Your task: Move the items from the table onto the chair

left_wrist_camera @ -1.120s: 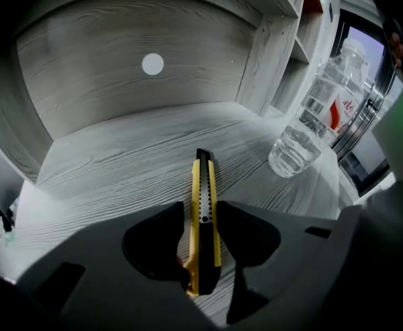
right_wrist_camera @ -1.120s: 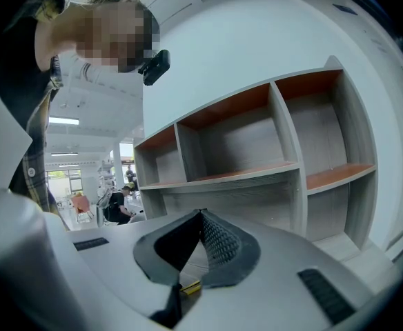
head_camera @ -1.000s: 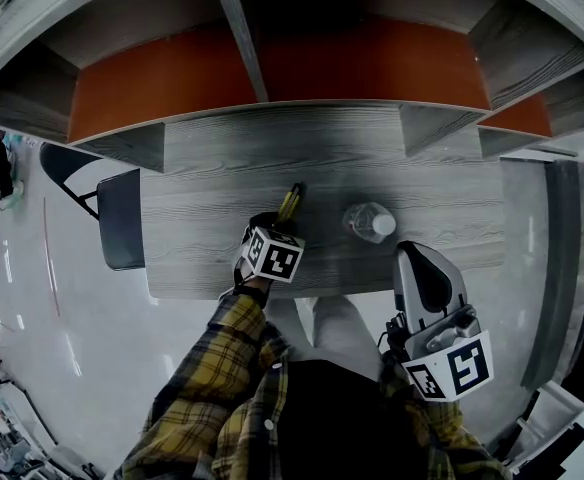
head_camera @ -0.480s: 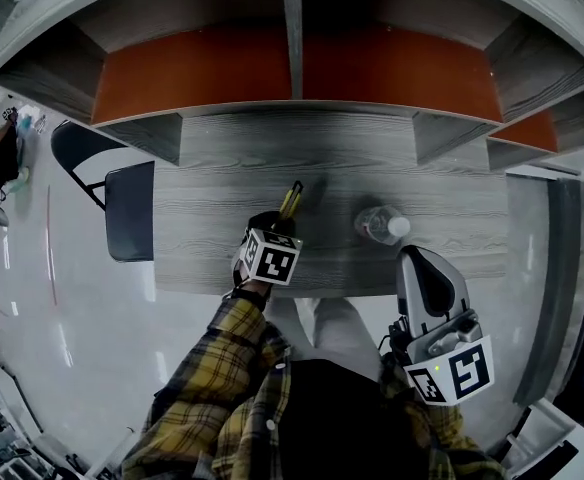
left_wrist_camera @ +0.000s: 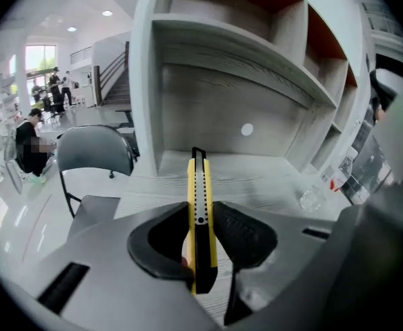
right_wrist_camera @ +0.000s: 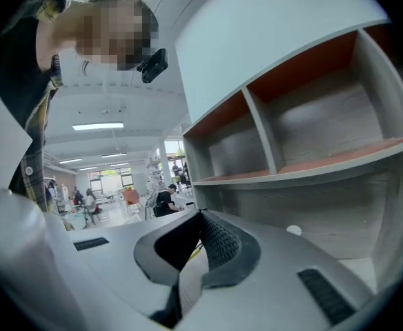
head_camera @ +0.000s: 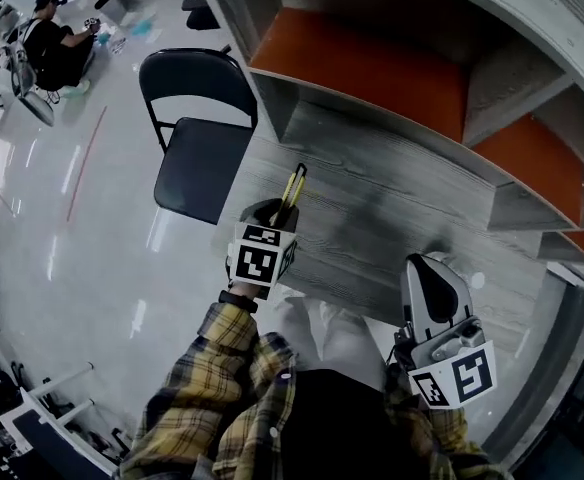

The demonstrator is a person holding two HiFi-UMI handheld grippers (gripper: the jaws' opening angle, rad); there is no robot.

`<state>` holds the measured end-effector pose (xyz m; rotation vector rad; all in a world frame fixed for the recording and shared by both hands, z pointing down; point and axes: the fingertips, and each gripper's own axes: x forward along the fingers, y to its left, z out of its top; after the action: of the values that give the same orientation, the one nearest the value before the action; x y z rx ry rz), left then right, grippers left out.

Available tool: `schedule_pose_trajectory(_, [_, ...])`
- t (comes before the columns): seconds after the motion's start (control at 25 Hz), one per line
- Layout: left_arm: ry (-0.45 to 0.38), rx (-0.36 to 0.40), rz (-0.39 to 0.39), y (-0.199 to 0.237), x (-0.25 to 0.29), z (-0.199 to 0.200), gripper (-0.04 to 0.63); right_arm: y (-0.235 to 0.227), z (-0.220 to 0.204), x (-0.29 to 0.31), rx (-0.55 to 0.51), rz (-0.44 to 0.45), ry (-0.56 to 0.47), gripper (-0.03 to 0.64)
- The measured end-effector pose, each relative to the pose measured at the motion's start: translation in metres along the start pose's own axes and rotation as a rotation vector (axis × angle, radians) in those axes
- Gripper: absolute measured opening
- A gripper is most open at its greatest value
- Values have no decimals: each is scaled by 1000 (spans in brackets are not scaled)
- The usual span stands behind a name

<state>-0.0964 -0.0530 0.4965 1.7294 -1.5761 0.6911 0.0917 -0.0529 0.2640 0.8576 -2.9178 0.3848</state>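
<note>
My left gripper [head_camera: 277, 211] is shut on a yellow and black utility knife [head_camera: 293, 188], held clear above the left end of the grey wooden table [head_camera: 372, 223]. In the left gripper view the knife [left_wrist_camera: 200, 205] stands upright between the pads of the left gripper [left_wrist_camera: 201, 243]. The dark folding chair [head_camera: 200, 163] stands just left of the table, also seen as the chair [left_wrist_camera: 94, 157]. A clear plastic bottle [left_wrist_camera: 312, 198] stands on the table to the right. My right gripper [head_camera: 430, 286] hangs near the table's front edge, shut and empty, shown as the right gripper [right_wrist_camera: 200, 243].
A grey shelf unit with orange back panels [head_camera: 372, 68] rises behind the table. A person [head_camera: 57, 43] sits on the glossy floor area at the far left. Metal frames [head_camera: 12, 408] stand at the lower left.
The view has swung left, bringing the chair in full. My left gripper has lifted the knife off the table and carried it toward the chair side. The right gripper has shifted along with the body.
</note>
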Motion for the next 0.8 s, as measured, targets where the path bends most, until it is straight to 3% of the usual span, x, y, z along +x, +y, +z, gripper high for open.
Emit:
schedule_pose_trajectory(0.24, [-44, -118, 119, 112, -39, -13, 117, 41, -23, 77, -9, 148, 52, 17])
schedule_pose_trajectory(0.44, [-37, -173, 183, 199, -47, -34, 117, 69, -46, 126, -19, 199, 111, 17])
schedule_pose_trajectory(0.6, [13, -202, 201, 260, -17, -65, 117, 81, -69, 164, -24, 202, 163, 17])
schedule_pose_trajectory(0.8, [83, -236, 206, 319, 60, -118, 117, 87, -105, 210, -27, 199, 216, 17])
